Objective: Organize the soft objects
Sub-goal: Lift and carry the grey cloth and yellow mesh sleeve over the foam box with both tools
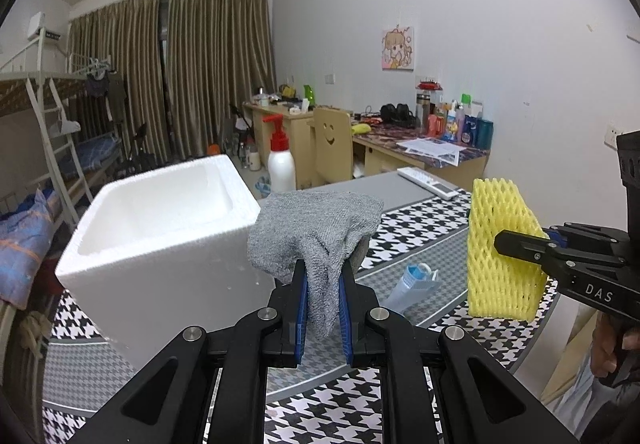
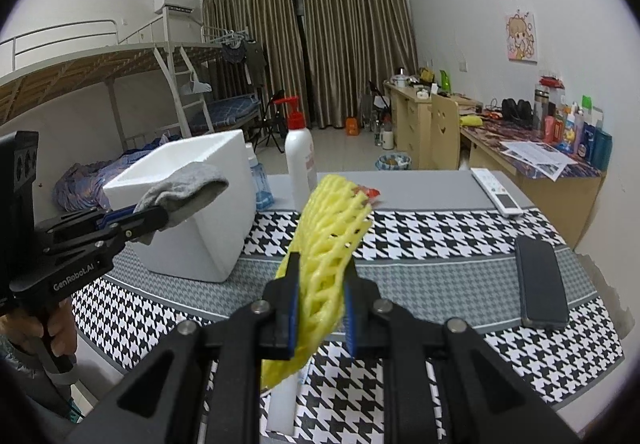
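Grey cloth (image 1: 316, 240) fills the middle of the left wrist view, pinched between the blue pads of the left gripper (image 1: 323, 304) and held above the houndstooth tablecloth (image 1: 400, 228), its loose upper part bunched just beside the right wall of the white foam box (image 1: 160, 240). A tube (image 1: 414, 284) lies on the cloth-covered table to the right of the fingers, and farther right the right gripper (image 1: 516, 244) clamps a yellow foam net (image 1: 500, 252) in the air. A white pump bottle (image 1: 281, 160) stands behind the box, and a remote control (image 1: 428, 182) lies on the grey strip at the far edge. From the right wrist view, the right gripper (image 2: 322, 304) is pressed onto the yellow foam net (image 2: 328, 244), which sticks up and forward between its fingers over the table. At left, the left gripper (image 2: 148, 220) holds the grey cloth (image 2: 188, 188) against the near rim of the white foam box (image 2: 200, 212). A dark phone (image 2: 540, 284) lies flat on the tablecloth (image 2: 440, 276) to the right, well apart from the box.
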A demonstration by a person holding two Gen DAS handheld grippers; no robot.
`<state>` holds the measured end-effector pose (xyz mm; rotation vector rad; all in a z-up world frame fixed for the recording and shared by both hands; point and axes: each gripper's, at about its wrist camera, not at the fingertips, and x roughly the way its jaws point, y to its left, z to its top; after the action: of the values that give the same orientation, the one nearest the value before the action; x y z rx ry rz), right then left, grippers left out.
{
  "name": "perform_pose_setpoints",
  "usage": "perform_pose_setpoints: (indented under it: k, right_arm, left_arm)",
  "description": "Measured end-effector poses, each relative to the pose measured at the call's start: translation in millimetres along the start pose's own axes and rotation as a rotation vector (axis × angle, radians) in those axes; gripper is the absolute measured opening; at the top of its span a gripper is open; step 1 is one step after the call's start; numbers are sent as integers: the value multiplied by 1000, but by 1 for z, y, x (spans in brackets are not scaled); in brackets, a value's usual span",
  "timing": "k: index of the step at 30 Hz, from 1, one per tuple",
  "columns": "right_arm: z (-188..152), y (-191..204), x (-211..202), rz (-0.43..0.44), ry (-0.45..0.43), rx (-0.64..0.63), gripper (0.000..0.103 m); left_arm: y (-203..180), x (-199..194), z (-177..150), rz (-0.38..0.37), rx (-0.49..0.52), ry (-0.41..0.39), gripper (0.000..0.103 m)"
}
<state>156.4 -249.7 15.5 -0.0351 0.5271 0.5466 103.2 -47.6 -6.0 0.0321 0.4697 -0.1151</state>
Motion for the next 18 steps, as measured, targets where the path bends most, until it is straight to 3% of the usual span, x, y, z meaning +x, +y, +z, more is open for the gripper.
perform_pose_setpoints:
  k: [18]
  right_arm:
    - [24, 15, 0, 23, -62, -39, 22]
  left_arm:
    - [13, -20, 16, 39, 6, -90, 14]
